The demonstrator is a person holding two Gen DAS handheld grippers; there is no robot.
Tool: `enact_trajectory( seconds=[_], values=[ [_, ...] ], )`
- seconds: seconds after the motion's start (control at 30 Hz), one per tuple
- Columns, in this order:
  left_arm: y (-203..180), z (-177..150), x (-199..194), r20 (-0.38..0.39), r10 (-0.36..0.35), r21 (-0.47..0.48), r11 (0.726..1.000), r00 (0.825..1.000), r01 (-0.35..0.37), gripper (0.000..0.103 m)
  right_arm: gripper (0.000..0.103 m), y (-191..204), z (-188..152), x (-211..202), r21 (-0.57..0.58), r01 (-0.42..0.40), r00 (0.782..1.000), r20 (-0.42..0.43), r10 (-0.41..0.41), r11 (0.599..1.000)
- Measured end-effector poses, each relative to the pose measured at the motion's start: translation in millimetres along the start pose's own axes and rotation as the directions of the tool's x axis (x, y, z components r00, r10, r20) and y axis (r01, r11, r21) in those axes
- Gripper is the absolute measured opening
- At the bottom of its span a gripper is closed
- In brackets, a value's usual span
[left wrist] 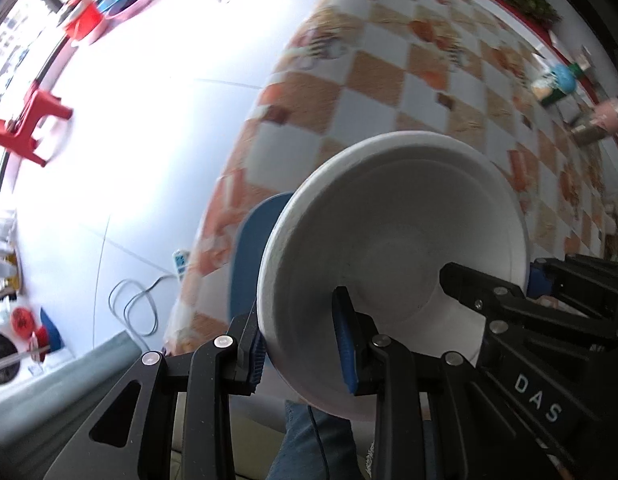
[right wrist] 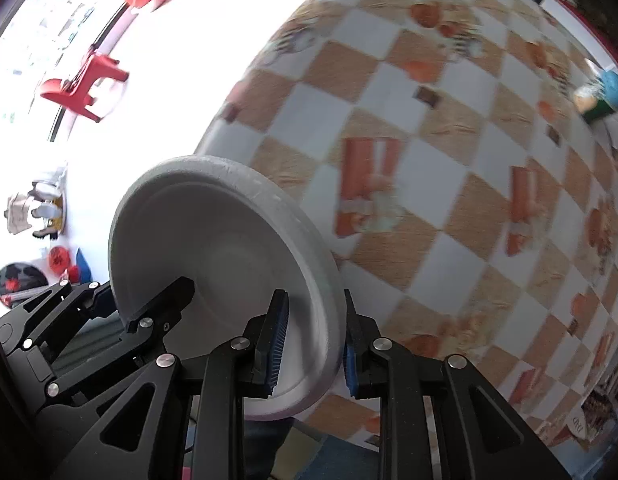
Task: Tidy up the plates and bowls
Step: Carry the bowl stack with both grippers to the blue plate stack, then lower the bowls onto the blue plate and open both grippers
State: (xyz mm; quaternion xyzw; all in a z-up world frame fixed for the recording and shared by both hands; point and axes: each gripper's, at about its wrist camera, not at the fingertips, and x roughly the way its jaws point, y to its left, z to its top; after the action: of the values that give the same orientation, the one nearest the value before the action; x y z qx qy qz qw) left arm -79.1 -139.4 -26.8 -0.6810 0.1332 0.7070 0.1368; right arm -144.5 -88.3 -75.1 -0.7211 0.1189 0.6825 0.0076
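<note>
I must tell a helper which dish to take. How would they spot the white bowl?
Above the checked tablecloth, two hand-held grippers clamp one dish from opposite sides. That is the white bowl: deep, plain, with a broad flat rim.

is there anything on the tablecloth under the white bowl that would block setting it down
Nothing visible does. Both hand-held grippers, left and right, clamp the white bowl by opposite rim edges above bare checkered tablecloth. The clutter sits at the far edge.
</note>
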Motion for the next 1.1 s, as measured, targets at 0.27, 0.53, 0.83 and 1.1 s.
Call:
enact_trajectory(
  seconds=[0.27,0.53,0.83,1.1],
  values=[
    [26,-6,20,-0.045,0.024,-0.036,0.999,0.999,-0.025,0.032,0.026,25,6,33,-0.036,-0.015,0.998,-0.059,0.013,0.999],
    [29,-8,43,-0.077,0.017,-0.032,0.999,0.997,-0.02,0.032,0.026,23,9,63,-0.014,-0.015,0.994,-0.106,0.014,1.0],
    [31,-5,50,-0.053,0.058,0.001,0.998,0.997,-0.058,0.048,0.03,24,11,71,-0.016,-0.036,0.992,-0.118,0.034,0.999],
    [51,-7,30,0.01,0.091,-0.004,0.996,0.996,-0.091,0.083,0.085,8,12,42,0.001,-0.029,0.999,-0.033,0.029,1.0]
  ],
)
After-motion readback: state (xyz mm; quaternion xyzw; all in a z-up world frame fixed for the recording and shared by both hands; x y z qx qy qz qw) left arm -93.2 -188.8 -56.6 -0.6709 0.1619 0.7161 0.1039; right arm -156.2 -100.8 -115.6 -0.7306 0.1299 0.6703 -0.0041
